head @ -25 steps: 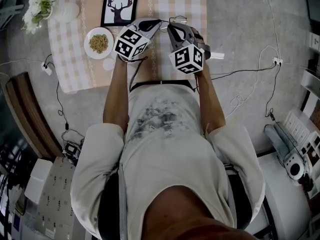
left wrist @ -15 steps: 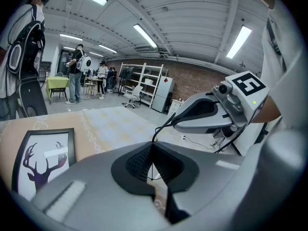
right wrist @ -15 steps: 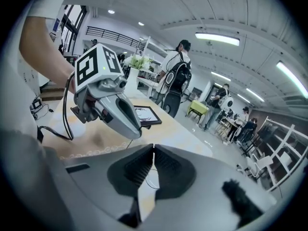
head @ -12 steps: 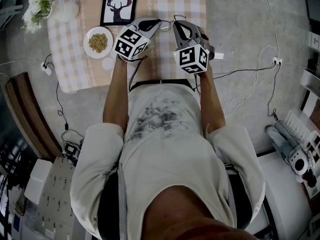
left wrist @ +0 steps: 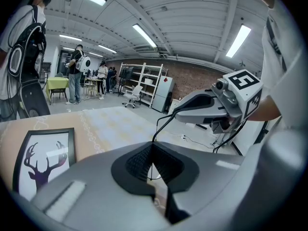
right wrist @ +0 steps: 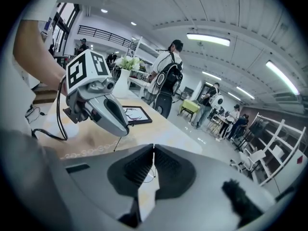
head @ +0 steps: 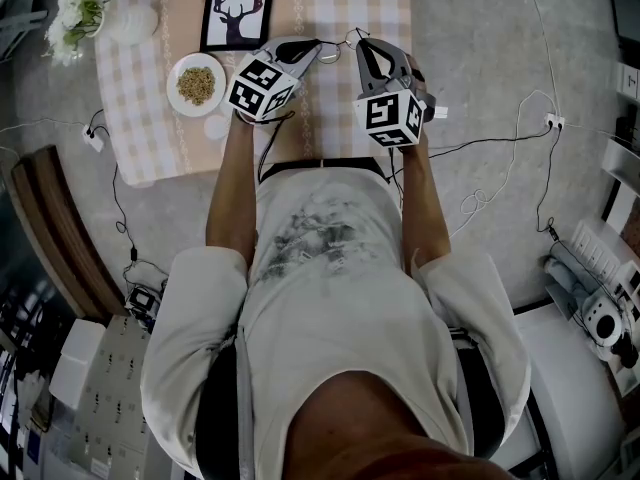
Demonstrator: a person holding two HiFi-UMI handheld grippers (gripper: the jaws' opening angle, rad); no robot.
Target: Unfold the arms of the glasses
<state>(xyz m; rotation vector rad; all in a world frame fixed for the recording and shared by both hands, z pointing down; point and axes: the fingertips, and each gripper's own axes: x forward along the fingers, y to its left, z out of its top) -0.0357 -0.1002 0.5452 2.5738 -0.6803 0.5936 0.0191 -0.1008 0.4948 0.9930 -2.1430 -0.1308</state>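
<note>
Thin wire-framed glasses [head: 340,42] hang above the checked table between my two grippers. My left gripper [head: 316,44] is shut on one part of the frame. In the left gripper view a black wire of the glasses [left wrist: 161,125] rises from the closed pads toward the right gripper [left wrist: 179,111]. My right gripper [head: 359,44] is shut on a thin wire arm of the glasses, seen pinched between its ribbed pads [right wrist: 166,165]. The left gripper [right wrist: 126,131] shows to the left in the right gripper view.
On the checked tablecloth [head: 140,108] lie a framed deer picture [head: 240,10], a white plate of grains [head: 197,85] and a small white disc [head: 217,127]. White flowers [head: 78,8] stand at the far left corner. Cables trail over the floor [head: 500,148] to the right.
My right gripper has moved to the right and away from the left one, still shut on the glasses arm, so the gap between the two has widened. The left gripper has stayed put.
</note>
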